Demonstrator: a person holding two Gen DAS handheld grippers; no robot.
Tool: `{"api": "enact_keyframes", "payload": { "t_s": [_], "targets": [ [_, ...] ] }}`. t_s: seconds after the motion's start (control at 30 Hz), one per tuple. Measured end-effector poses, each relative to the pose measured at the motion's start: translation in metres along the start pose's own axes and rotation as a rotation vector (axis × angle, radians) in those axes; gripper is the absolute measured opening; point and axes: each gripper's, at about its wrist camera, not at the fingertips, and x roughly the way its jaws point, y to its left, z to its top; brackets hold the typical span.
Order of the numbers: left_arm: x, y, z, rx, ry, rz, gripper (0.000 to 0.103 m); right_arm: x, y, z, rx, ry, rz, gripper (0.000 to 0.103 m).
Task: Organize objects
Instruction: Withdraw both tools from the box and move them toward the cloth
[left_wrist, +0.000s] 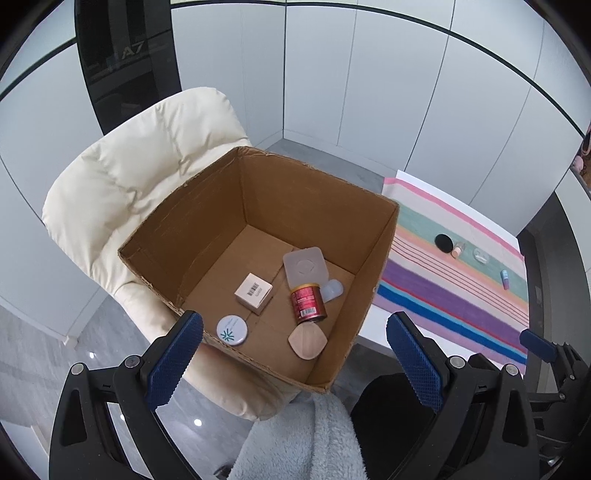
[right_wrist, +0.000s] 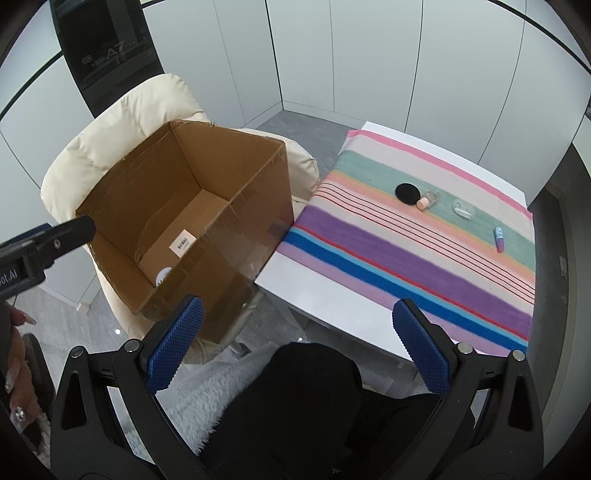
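Observation:
An open cardboard box (left_wrist: 317, 206) (right_wrist: 243, 229) stands on a cream armchair. Inside lie a red can (left_wrist: 307, 301), a small white carton (left_wrist: 254, 292), a round white tin (left_wrist: 232, 329), a translucent square lid (left_wrist: 306, 266), a pale blue piece (left_wrist: 332, 290) and a beige pad (left_wrist: 307, 341). On the striped cloth (right_wrist: 424, 258) lie a black round puff (right_wrist: 407, 193), a small bottle with a peach cap (right_wrist: 427, 200), a clear round case (right_wrist: 463, 210) and a blue-purple tube (right_wrist: 498, 233). My left gripper (left_wrist: 293, 360) is open and empty above the box's near edge. My right gripper (right_wrist: 295, 345) is open and empty, in front of the table.
The cream armchair (left_wrist: 129, 184) carries the box to the left of the white table (right_wrist: 332, 310). The person's lap with a fluffy grey garment (right_wrist: 207, 391) is below both grippers. White wall panels stand behind. The left gripper's body (right_wrist: 48, 240) shows at the right wrist view's left edge.

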Motion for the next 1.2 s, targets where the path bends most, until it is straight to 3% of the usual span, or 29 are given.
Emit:
{"api": "enact_keyframes", "payload": {
  "t_s": [0.37,0.57,0.73,1.2],
  "targets": [
    [-0.001,-0.014,-0.003,0.037,-0.008,-0.001,0.100,-0.008,-0.010,-0.007,0.012,-0.017,-0.009,0.103],
    [0.004,-0.033,-0.001,0.057,-0.008,-0.043,0.100,-0.010,-0.024,-0.006,0.038,-0.020,-0.023,0.103],
    [0.013,-0.069,-0.001,0.163,-0.014,-0.048,0.100,-0.013,-0.044,-0.007,0.069,-0.027,-0.048,0.103],
    [0.042,-0.192,0.003,0.366,-0.018,-0.196,0.100,-0.013,-0.144,-0.025,0.250,-0.013,-0.142,0.103]
  ]
}}
